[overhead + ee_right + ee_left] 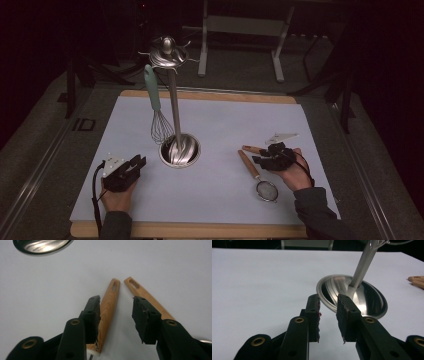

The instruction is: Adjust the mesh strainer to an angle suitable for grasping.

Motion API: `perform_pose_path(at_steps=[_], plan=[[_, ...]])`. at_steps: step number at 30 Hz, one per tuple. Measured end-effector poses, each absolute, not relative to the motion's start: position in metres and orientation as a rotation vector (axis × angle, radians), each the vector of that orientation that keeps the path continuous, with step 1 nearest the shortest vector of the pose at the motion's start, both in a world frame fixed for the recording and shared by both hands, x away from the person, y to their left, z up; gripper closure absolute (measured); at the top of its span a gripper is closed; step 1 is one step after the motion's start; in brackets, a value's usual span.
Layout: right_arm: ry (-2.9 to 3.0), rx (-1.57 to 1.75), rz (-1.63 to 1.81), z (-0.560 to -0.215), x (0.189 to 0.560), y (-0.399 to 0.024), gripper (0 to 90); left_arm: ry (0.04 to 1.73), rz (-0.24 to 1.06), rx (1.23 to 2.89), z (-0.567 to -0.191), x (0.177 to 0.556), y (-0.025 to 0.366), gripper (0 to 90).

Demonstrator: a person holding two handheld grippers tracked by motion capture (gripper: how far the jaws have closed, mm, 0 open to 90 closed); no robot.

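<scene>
We note the right hand-held gripper [116, 320], jaws wide, straddling two wooden handles [109, 305] near the counter's [225, 120] right edge, likely aiming to grasp. Left hand-held gripper [328, 315], narrowly parted and empty, faces the steel stand's round base [372, 297], mid-counter.

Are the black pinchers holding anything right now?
No. The left gripper gapes over bare white table; the right gripper gapes above two wooden handles, gripping neither.
</scene>
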State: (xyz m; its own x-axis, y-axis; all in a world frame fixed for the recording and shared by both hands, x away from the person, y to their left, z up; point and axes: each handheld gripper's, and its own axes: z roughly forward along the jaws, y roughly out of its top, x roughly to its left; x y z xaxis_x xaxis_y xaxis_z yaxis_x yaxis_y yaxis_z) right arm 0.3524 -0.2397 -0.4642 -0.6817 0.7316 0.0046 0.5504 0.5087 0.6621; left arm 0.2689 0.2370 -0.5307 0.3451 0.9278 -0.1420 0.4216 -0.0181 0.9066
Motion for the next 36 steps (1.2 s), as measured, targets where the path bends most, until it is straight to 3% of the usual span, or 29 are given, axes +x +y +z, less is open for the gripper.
perform_pose_path(at_steps=[27,36], plan=[[2.648,1.213,0.924,-0.502,0.349,-0.243,65.2,1.235,0.643,1.618,-0.532,0.268,0.236,70.5],[2.613,1.219,0.988,-0.494,0.348,-0.252,65.2,1.234,0.646,1.620,-0.532,0.268,0.235,70.5]])
